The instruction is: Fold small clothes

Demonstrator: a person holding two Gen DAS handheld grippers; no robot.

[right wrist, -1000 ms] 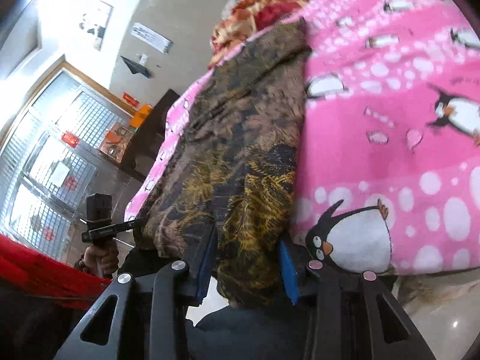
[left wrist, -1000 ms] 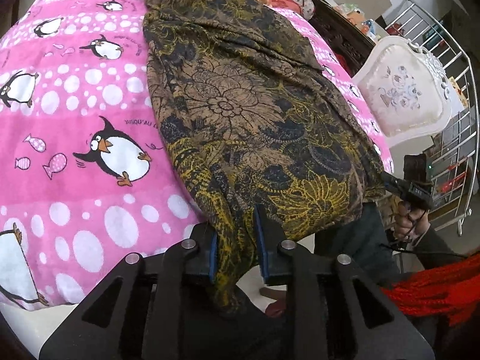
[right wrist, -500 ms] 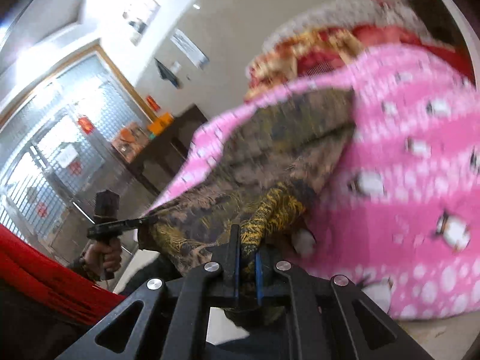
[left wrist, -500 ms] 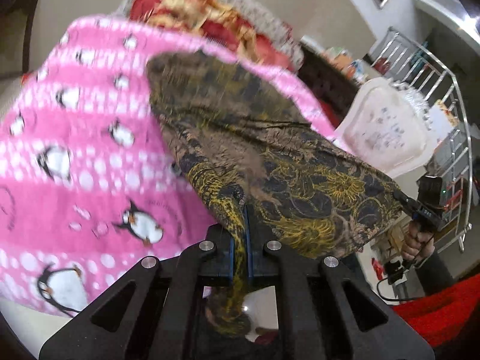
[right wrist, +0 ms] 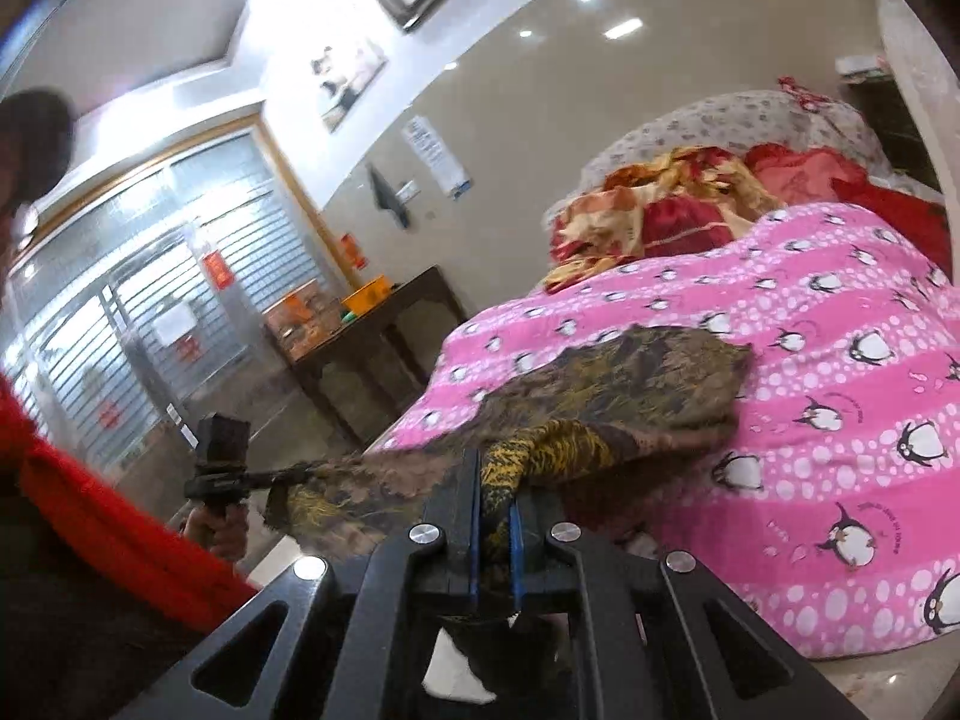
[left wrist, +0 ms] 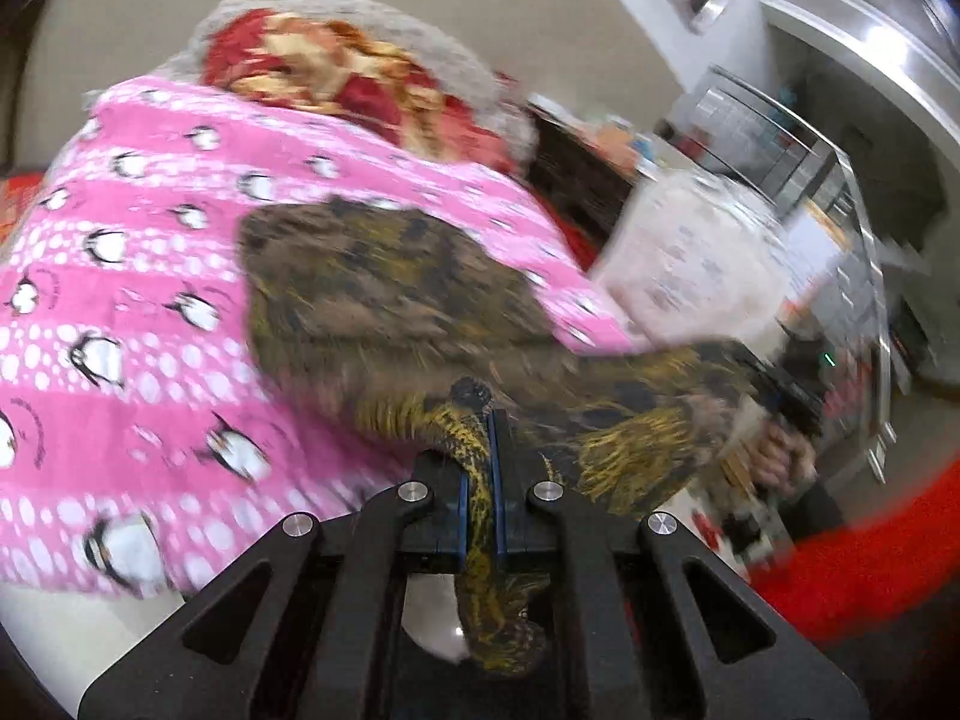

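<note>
Fingers on the left gripper (left wrist: pixel 491 420) are clamped tight on a bunched corner of the brown, black and mustard-yellow floral-print cloth (left wrist: pixel 384 282), and the right gripper (right wrist: pixel 497 468) pinches the other near corner the same way. The near edge hangs lifted between them, while the far part lies rumpled on the pink penguin-print blanket (right wrist: pixel 840 360) covering the bed.

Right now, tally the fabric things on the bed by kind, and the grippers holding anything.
Brown and yellow floral patterned garment: 1
Pink penguin-print fleece blanket: 1
Red and gold crumpled quilt: 1
Black two-finger grippers shut on the garment, left gripper and right gripper: 2
Total: 5
</note>
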